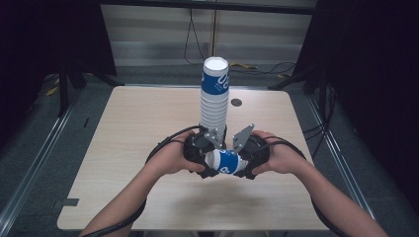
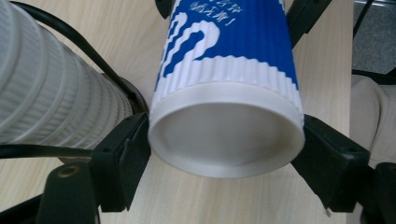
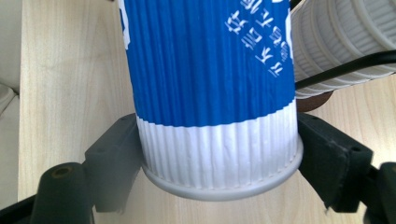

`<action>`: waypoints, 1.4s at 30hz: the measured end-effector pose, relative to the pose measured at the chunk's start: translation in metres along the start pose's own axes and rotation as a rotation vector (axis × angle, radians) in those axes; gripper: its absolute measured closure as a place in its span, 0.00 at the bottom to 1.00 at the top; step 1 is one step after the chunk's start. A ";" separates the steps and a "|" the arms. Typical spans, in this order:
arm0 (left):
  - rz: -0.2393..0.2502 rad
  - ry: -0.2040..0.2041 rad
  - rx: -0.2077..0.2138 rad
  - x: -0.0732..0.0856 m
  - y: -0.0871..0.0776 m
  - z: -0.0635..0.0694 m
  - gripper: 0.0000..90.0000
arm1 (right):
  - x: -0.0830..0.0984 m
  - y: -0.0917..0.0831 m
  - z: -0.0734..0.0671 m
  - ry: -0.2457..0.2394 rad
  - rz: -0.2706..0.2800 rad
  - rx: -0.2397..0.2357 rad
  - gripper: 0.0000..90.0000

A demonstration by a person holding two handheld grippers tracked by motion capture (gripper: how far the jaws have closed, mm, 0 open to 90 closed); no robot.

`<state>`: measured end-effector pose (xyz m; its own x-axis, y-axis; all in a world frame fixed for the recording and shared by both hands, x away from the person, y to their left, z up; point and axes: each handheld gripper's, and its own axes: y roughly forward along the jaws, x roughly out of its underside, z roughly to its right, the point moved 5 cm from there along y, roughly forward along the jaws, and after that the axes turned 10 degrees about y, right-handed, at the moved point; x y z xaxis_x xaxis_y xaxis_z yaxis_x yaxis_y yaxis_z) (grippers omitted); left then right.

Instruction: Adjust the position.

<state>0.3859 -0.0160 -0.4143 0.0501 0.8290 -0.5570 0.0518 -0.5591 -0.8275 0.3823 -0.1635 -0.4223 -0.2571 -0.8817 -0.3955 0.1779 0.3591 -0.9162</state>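
A blue and white ribbed paper cup lies on its side in the air just above the table, held between both grippers. My left gripper has its jaws against both sides of the cup's closed white end. My right gripper is shut on the other end, its jaws clamping the white band by the rolled rim. In the left gripper view my left gripper looks onto the recessed end face. In the right gripper view my right gripper looks along the blue wall.
A tall stack of the same cups stands on the wooden table just behind the grippers, close beside the held cup. A small dark disc lies behind it. Black cables trail from both grippers.
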 end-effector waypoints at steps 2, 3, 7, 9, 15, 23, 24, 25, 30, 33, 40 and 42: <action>-0.010 0.003 0.001 0.000 0.000 0.000 0.26 | 0.000 0.001 0.000 -0.012 -0.003 0.000 0.22; -0.005 -0.005 0.000 -0.001 0.001 0.000 0.26 | -0.001 0.001 0.000 -0.011 -0.005 0.003 0.22; -0.007 -0.005 0.008 -0.002 0.002 0.000 0.28 | -0.002 0.001 -0.001 -0.003 -0.006 0.010 0.22; -0.011 0.005 0.012 -0.002 0.003 -0.001 0.28 | -0.003 0.001 -0.001 -0.007 -0.004 0.006 0.22; -0.018 -0.005 0.021 -0.001 0.006 -0.002 0.30 | -0.004 0.001 -0.003 -0.015 0.001 0.005 0.22; -0.007 -0.013 0.031 0.000 0.008 -0.002 0.31 | -0.005 -0.001 -0.002 -0.015 -0.001 0.014 0.21; 0.005 -0.027 0.029 0.000 0.008 -0.001 0.32 | -0.006 0.000 -0.002 -0.022 0.005 0.007 0.21; 0.007 -0.028 0.028 0.000 0.008 -0.001 0.32 | -0.006 -0.001 -0.002 -0.024 0.005 0.008 0.21; 0.009 -0.032 0.031 -0.001 0.008 -0.001 0.30 | -0.005 0.000 -0.002 -0.020 -0.001 0.009 0.21; 0.014 -0.052 0.033 -0.001 0.009 0.000 0.32 | -0.005 0.001 -0.002 -0.018 -0.001 0.007 0.21; -0.004 -0.039 0.050 0.003 0.009 0.000 0.33 | -0.005 0.003 -0.004 -0.029 -0.002 0.005 0.21; -0.008 -0.035 0.052 0.004 0.009 0.000 0.33 | -0.005 0.002 -0.004 -0.028 0.003 0.005 0.21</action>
<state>0.3870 -0.0183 -0.4240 0.0154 0.8337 -0.5520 0.0004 -0.5521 -0.8338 0.3800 -0.1572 -0.4227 -0.2302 -0.8890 -0.3959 0.1828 0.3601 -0.9148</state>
